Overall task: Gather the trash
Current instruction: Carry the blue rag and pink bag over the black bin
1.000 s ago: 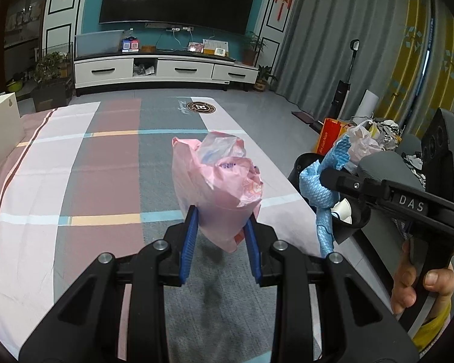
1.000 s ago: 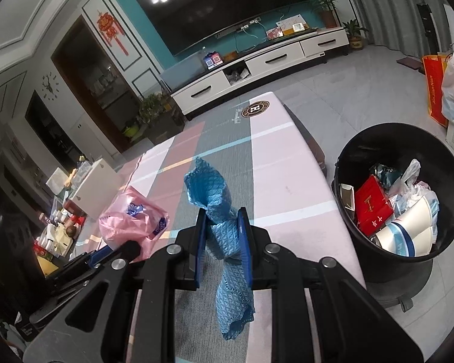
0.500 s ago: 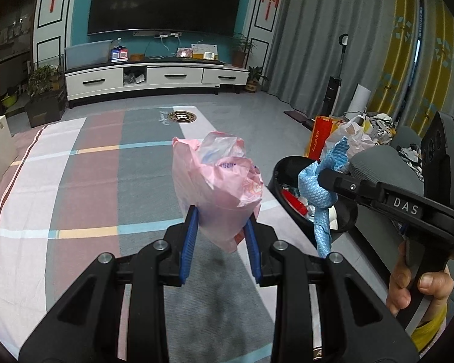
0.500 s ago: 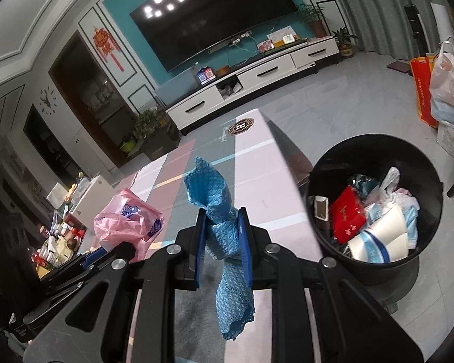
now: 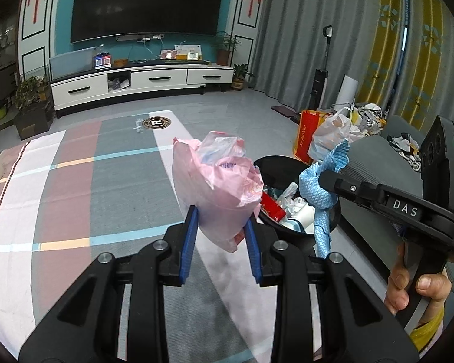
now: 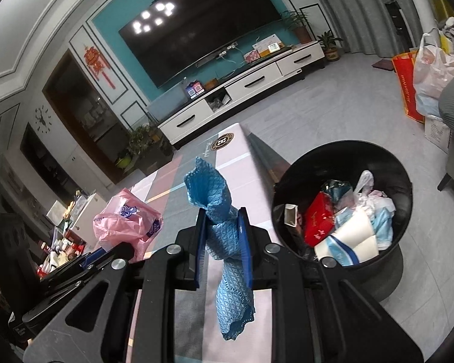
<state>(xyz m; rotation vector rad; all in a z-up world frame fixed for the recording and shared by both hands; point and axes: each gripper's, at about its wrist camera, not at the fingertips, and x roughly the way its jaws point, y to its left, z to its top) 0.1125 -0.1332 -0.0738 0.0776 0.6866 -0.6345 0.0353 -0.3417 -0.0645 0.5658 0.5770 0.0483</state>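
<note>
- While the left gripper (image 5: 221, 239) fingers pinch the pink bag (image 5: 215, 181) over the table (image 5: 75, 181), carry it above the black bin (image 6: 342, 157).
- Right gripper (image 6: 224, 242) fingers clamp the blue cloth (image 6: 224, 230); clear the rim first, then release.

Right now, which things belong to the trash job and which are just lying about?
Job:
- pink plastic bag in left tongs
- blue cloth in right tongs
- black bin

Lying about:
- orange bag
- white bag
- TV
</note>
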